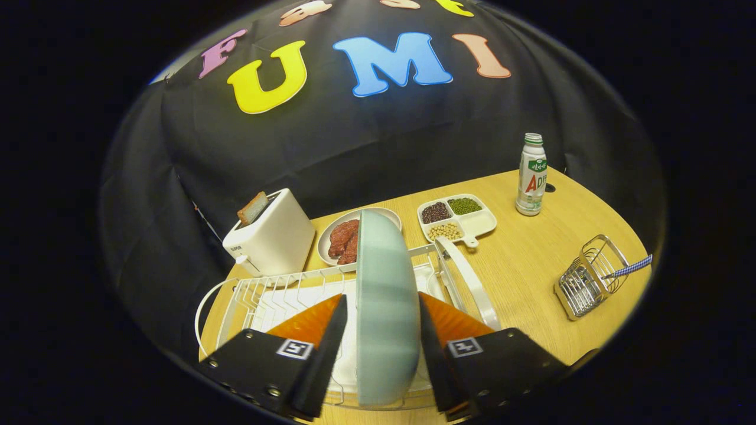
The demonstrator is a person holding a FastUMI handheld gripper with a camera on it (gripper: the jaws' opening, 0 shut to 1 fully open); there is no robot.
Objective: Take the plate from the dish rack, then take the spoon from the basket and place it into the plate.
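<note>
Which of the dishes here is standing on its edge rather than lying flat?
The pale green plate, upright in the dish rack between the gripper fingers. The meat plate and the divided bean dish beyond it lie flat on the table.

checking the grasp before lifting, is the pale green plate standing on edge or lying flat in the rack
On edge: the pale green round plate stands upright in the white wire dish rack, between the tool's fingers, which sit against its two faces.

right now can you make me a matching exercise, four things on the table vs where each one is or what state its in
Things:
1. plate
2. spoon
3. toast
4. bottle

Places or states:
A. sticking up out of the toaster
B. upright on the table, beyond the divided dish
C. standing on edge in the dish rack, between the gripper fingers
D. handle poking out of the wire basket

Pairs: 1-C, 2-D, 3-A, 4-B
</note>
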